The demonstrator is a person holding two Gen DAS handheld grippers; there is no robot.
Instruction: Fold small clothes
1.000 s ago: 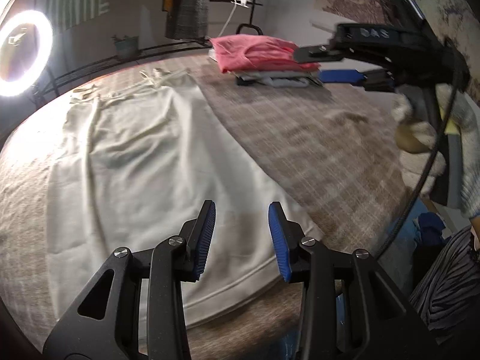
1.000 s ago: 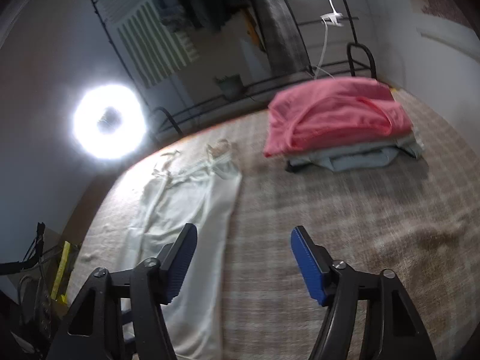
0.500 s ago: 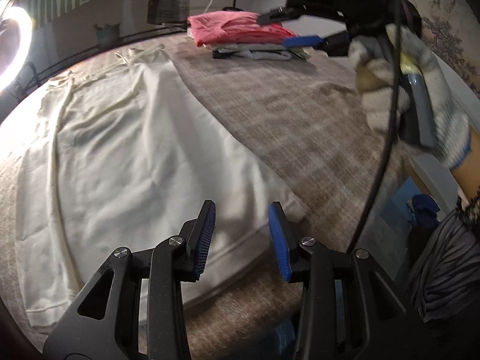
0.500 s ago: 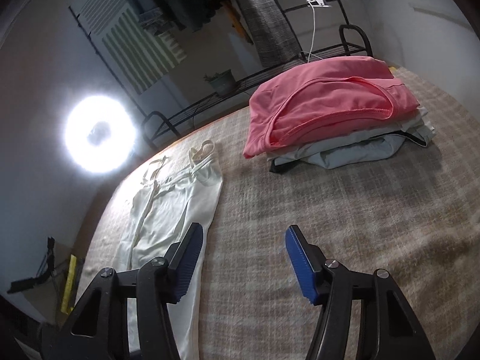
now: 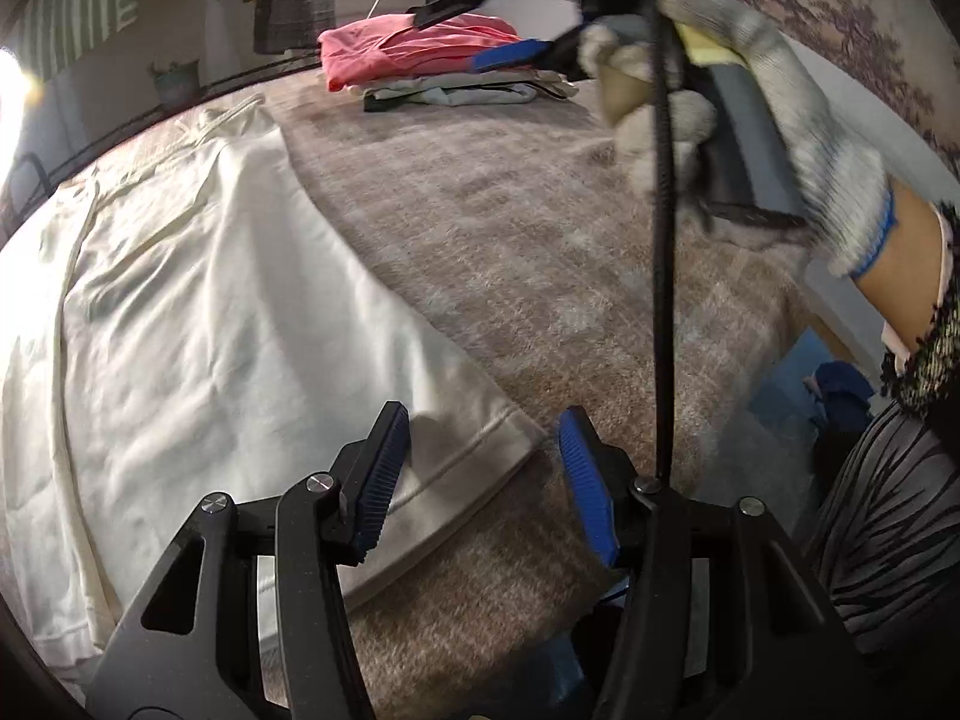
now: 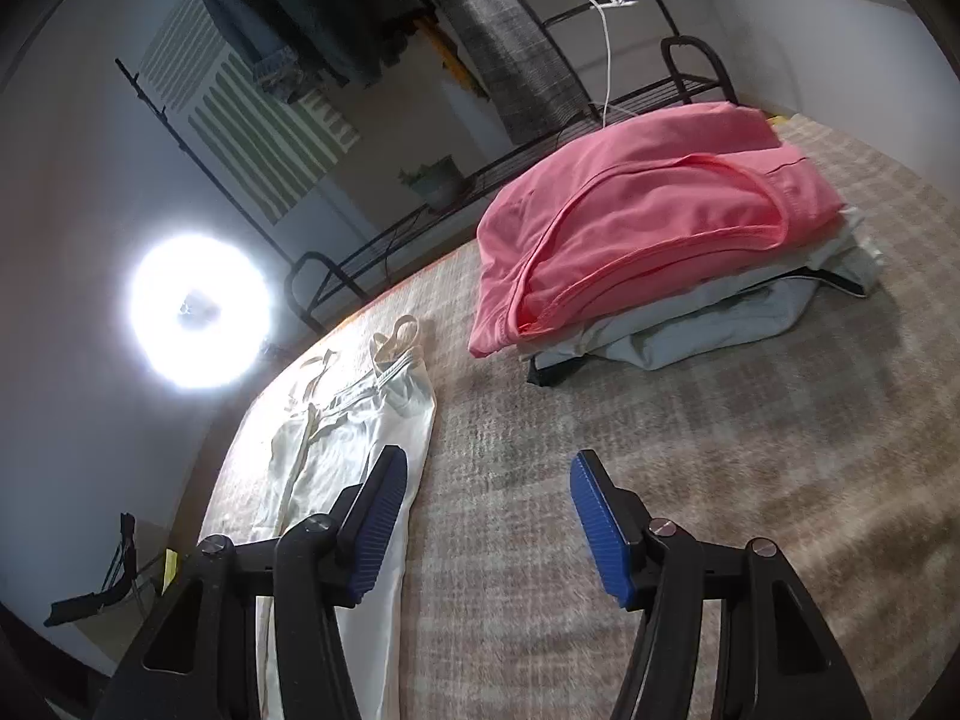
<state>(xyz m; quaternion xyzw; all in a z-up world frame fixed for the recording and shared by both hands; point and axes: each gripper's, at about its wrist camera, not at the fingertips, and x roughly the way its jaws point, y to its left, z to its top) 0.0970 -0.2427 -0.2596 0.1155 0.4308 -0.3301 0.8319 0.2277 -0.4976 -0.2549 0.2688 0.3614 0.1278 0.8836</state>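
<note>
A cream strappy garment (image 5: 198, 300) lies spread flat on the checked brown cover (image 5: 540, 228); it also shows in the right wrist view (image 6: 354, 420), straps at the far end. My left gripper (image 5: 483, 474) is open just above the garment's near hem corner (image 5: 498, 432), which lies between the jaws. My right gripper (image 6: 486, 516) is open and empty above the bare cover, right of the garment. In the left wrist view the right gripper (image 5: 510, 54) is held in a gloved hand at the upper right.
A stack of folded clothes with a pink top (image 6: 648, 216) on it lies at the far end; it also shows in the left wrist view (image 5: 414, 51). A ring light (image 6: 198, 312) glares at the left. A black metal rack (image 6: 540, 138) stands behind.
My left gripper has moved right and down to the garment's near hem corner and opened wider. My right gripper has moved forward toward the folded stack.
</note>
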